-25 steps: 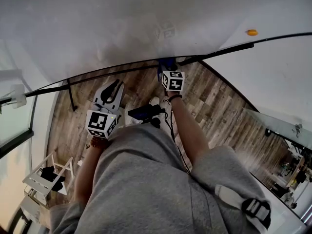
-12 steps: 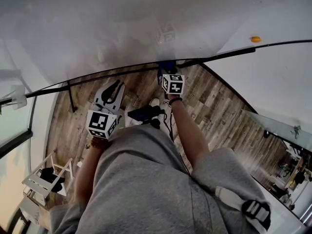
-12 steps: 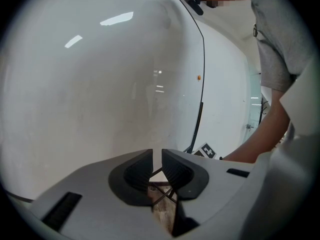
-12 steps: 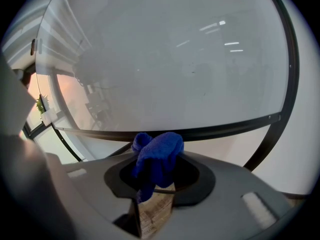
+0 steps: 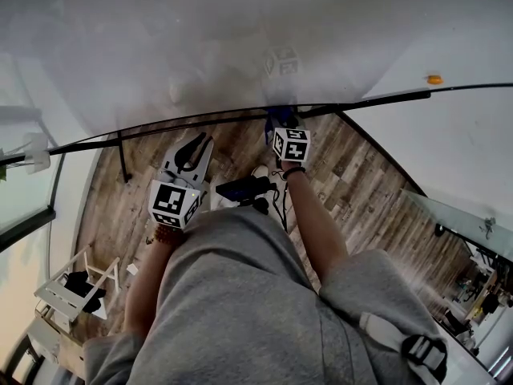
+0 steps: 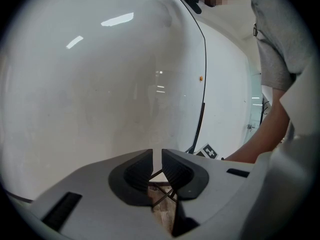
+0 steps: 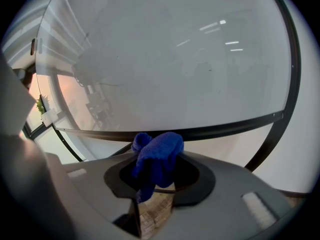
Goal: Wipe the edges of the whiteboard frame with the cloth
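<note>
A large whiteboard (image 5: pixel 224 38) fills the top of the head view, its dark bottom frame edge (image 5: pixel 353 104) curving across the middle. My right gripper (image 5: pixel 279 120) is shut on a blue cloth (image 7: pixel 156 156), and the cloth (image 5: pixel 278 117) sits against that frame edge (image 7: pixel 210 130). My left gripper (image 5: pixel 195 147) hangs below the frame over the wood floor, jaws nearly together with nothing between them. In the left gripper view the pads (image 6: pixel 137 171) point at the white board surface (image 6: pixel 100 84).
A black stand leg (image 5: pixel 122 160) drops from the frame at the left. A white rack (image 5: pixel 68 291) stands on the wood floor at lower left. The person's grey shorts (image 5: pixel 240 295) fill the foreground. An orange magnet (image 5: pixel 434 79) sticks to the board at right.
The right gripper with the cloth has slid a little to the right along the bottom frame edge. The left gripper has shifted slightly right with it.
</note>
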Motion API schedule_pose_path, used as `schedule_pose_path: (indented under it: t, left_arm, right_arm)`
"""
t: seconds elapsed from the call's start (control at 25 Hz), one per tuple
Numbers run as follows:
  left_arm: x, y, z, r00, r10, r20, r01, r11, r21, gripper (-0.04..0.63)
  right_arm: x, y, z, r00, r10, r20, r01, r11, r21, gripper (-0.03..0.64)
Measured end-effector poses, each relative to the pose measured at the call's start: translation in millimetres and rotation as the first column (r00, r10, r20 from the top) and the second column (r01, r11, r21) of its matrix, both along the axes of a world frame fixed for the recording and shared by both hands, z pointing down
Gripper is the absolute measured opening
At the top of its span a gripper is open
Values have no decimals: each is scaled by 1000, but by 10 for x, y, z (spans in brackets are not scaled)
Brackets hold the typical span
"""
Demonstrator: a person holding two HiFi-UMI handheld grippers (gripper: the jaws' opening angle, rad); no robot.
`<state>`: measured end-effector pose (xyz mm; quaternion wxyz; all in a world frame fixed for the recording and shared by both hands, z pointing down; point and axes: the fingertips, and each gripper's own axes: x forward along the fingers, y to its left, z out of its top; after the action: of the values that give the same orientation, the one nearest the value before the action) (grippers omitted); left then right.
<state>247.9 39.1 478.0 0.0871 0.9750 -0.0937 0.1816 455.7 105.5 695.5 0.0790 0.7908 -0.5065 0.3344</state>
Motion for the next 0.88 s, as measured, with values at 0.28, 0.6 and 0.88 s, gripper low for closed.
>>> schedule_pose_path:
  t: [0.28, 0.6, 0.88]
  left_arm:
    - [-98, -108, -11, 1000, -16, -5, 16, 1000, 2, 63]
    - [-230, -225, -11, 999, -42, -5, 42, 999, 3, 63]
    - [-334, -320, -15, 998, -65, 1, 65, 998, 9, 63]
  right_arm:
    - [-125, -83, 3, 1000, -7, 7, 7, 1000, 2, 137]
    - [-262, -203, 10, 1000, -19, 17, 18, 1000, 16, 137]
    - [-365, -296, 17, 999, -24, 30, 23, 999, 33, 137]
